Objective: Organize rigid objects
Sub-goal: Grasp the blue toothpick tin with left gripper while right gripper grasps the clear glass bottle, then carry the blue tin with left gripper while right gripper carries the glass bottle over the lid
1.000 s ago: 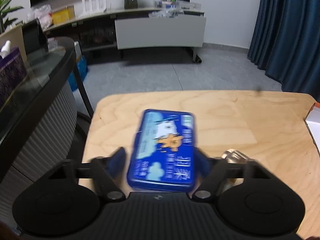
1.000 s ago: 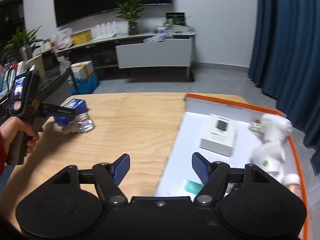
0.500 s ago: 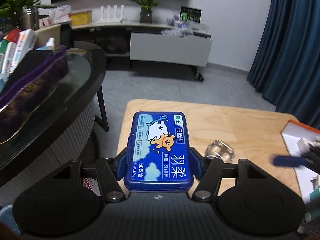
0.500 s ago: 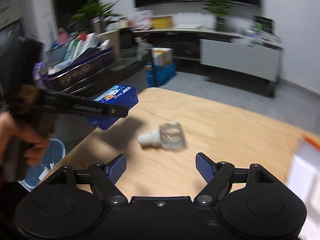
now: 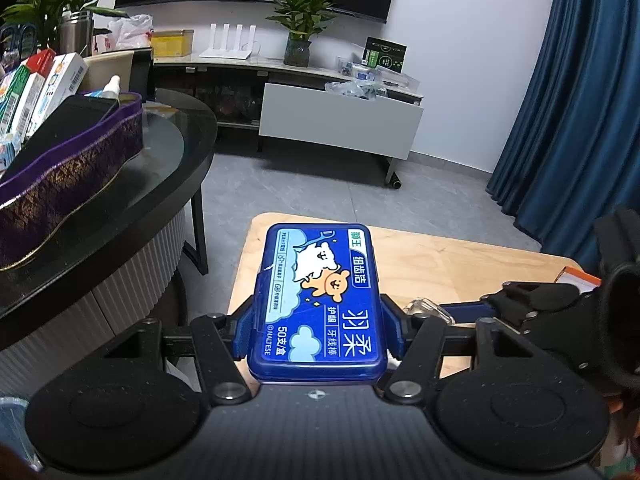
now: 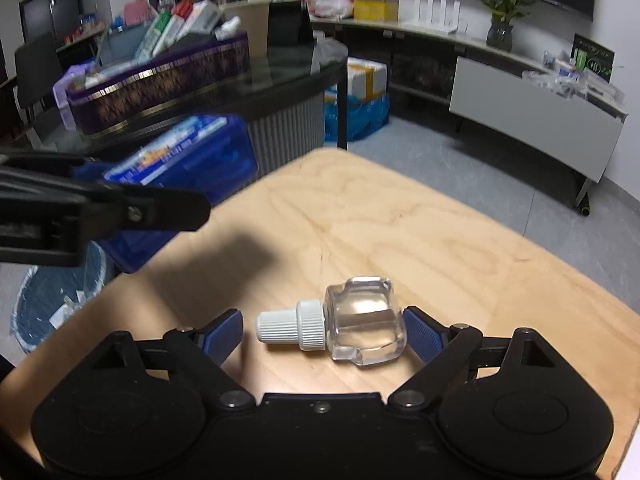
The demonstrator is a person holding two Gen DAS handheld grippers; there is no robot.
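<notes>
A blue flat box with cartoon animals on its lid (image 5: 320, 296) is held off the wooden table (image 6: 400, 220), and my left gripper (image 5: 320, 328) is shut on its long sides. The right wrist view has this box (image 6: 192, 152) hanging over the table's left corner. A clear glass bottle with a white ribbed cap (image 6: 360, 328) lies on its side on the table. My right gripper (image 6: 322, 334) straddles it with its jaws opening; the left pad stands clear of the cap. In the left wrist view the bottle (image 5: 426, 308) peeks out beside the right gripper (image 5: 520, 304).
A black round glass table (image 5: 160, 168) carrying a purple box of packets (image 5: 60, 168) stands just left of the wooden table. An orange-edged tray's corner (image 5: 576, 276) shows at the right. A bin (image 6: 52, 304) sits on the floor below the left corner.
My right gripper swung left from the tray to the bottle and widened its jaws around it. My left gripper raised the blue box, drew it back toward the table's left edge, then held still.
</notes>
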